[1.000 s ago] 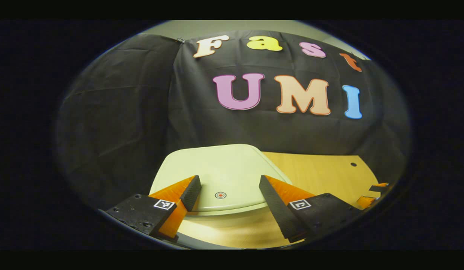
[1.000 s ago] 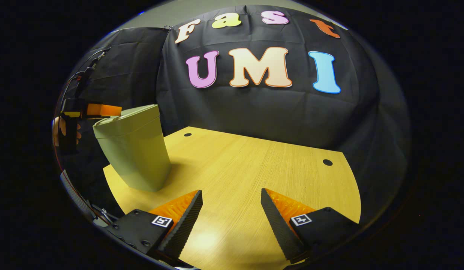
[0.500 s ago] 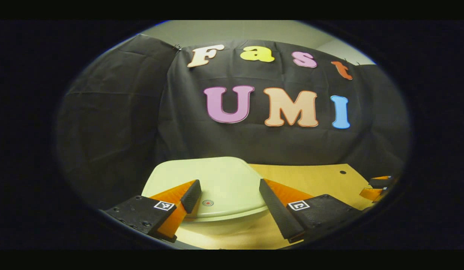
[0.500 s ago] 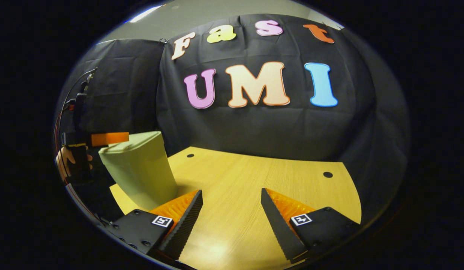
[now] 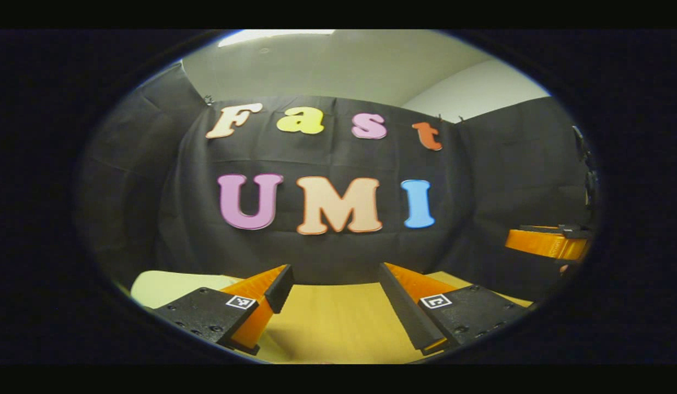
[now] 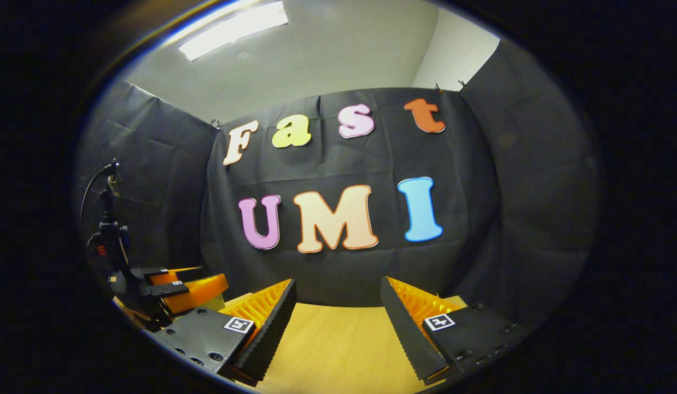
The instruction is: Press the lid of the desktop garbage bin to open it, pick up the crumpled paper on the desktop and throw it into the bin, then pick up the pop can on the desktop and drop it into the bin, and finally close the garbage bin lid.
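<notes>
Colours showing across the booth, desk and bin

In the left gripper view, the garbage bin lid (image 5: 163,284) is showing pale cream-green at seven o'clock, and the desktop (image 5: 327,323) is glowing warm yellow wood with fine straight grain at six o'clock. In the right gripper view, the booth's cloth wall (image 6: 513,208) is hanging matt black with faint creases at three o'clock, under a grey-white ceiling (image 6: 338,60) carrying a bright white light strip (image 6: 234,30) at eleven o'clock.

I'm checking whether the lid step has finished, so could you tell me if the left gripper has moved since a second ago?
Yes. The left gripper has swung up and right: the bin lid lay between its fingers, now low at its left.
</notes>
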